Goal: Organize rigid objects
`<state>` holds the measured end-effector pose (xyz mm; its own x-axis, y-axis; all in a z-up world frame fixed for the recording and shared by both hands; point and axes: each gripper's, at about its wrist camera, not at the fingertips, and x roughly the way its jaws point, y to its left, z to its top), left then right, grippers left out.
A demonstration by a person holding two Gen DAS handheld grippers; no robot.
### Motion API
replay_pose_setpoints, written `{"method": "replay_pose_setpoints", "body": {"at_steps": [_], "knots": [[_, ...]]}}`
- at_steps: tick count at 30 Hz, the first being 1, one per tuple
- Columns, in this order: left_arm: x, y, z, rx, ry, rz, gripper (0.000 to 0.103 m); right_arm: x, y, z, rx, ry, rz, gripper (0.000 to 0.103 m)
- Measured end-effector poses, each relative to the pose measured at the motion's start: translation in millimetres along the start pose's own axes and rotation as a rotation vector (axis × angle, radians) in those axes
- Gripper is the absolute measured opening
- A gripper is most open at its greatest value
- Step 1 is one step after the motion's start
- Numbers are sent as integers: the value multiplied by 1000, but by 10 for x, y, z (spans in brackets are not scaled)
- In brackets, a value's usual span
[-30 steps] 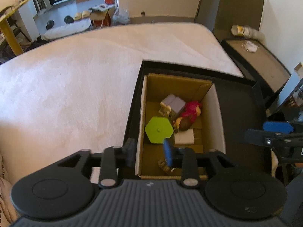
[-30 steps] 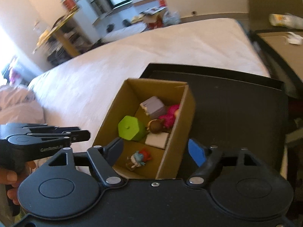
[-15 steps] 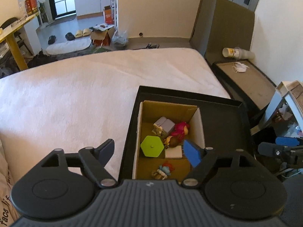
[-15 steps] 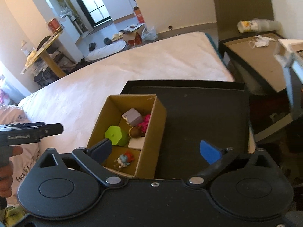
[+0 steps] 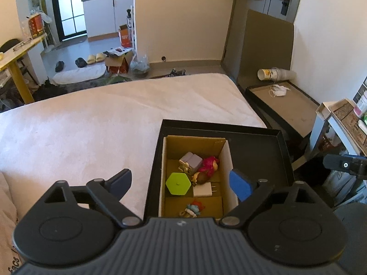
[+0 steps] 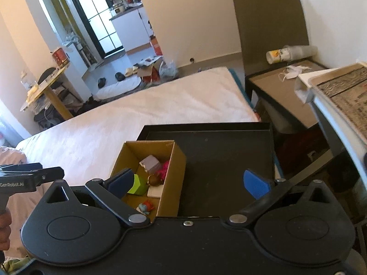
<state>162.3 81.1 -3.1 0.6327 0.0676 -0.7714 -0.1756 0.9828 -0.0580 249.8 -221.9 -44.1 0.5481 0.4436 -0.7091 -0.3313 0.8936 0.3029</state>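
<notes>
- While both grippers hang above the bed, the cardboard box [image 5: 226,160] sits in the left part of a black tray [image 5: 257,151] at the mattress [image 5: 91,123] corner.
- Left gripper [image 5: 181,183]: jaws spread wide, having just been opening; nothing between them.
- Right gripper [image 6: 190,181]: jaws spread wide, just opened, empty; its left finger [image 6: 120,182] partly hides the green block [image 6: 138,186].
- Inside the box: green block at 9 o'clock, grey toy [image 5: 191,161] at 12, pink doll [image 5: 207,167] at 2, white plug [image 5: 203,189] at centre, small figure [image 5: 192,208] at 6.
- Around: low table [image 5: 284,100] at 2 o'clock with a mask [image 5: 278,90] and stacked cups [image 5: 276,74]; shelf [image 6: 339,91] at 3.
</notes>
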Motion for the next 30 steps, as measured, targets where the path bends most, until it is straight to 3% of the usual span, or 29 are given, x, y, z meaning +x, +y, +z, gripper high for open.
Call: {"method": "replay_pose_setpoints", "body": {"at_steps": [7, 18, 30], "knots": [[-168, 15, -52, -13, -36, 6, 102, -145, -44, -42, 35, -30, -29, 103], [-357, -174, -91, 66, -46, 69, 102, -416, -36, -169, 63, -17, -79, 103], [-633, -259, -157, 62, -76, 74, 102, -768, 39, -228, 28, -15, -111, 103]]}}
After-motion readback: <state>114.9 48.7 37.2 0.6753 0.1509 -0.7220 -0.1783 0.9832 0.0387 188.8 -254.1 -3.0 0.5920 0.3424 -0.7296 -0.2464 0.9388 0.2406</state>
